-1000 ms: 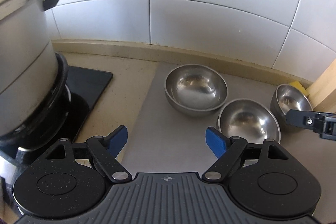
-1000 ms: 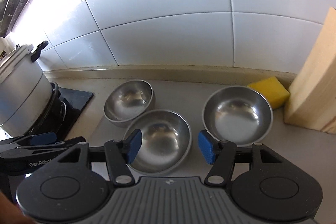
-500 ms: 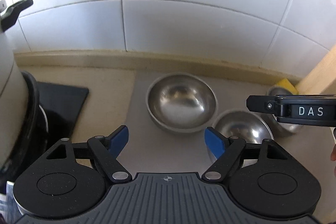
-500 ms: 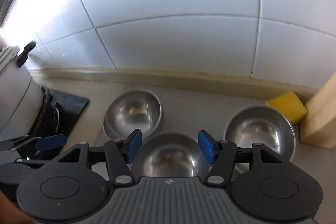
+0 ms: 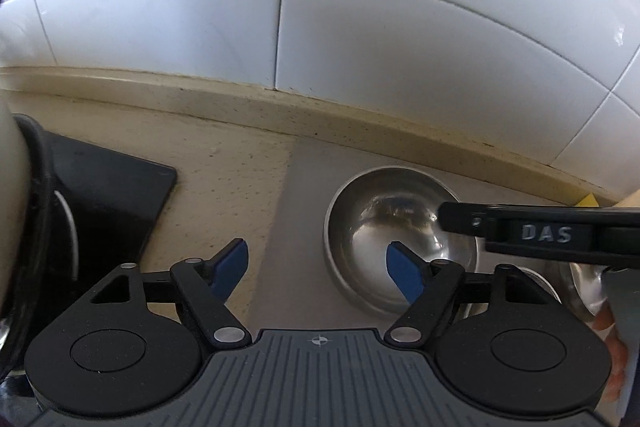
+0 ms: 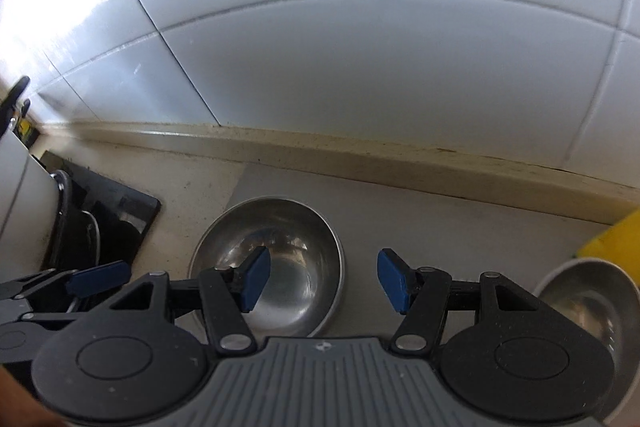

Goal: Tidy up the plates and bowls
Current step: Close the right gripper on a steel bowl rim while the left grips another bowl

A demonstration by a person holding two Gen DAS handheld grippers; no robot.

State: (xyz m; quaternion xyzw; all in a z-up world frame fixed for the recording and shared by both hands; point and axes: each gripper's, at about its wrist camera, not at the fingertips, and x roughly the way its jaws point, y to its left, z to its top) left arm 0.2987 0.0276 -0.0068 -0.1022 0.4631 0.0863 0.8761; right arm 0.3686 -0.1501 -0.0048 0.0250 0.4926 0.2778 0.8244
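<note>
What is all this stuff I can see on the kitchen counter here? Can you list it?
Steel bowls: at least two, silver; one on the grey mat ahead of both grippers, one at right edge.
Grey mat: one, under the bowls.
Sponge: one, yellow, far right by the wall.
Pot: one, pale metal with a black handle, far left on the black stove.
Black stove: one, left of the mat.
Wall tiles: white, behind the counter.
Left gripper: black with blue pads, open.
Right gripper: same, open.
</note>
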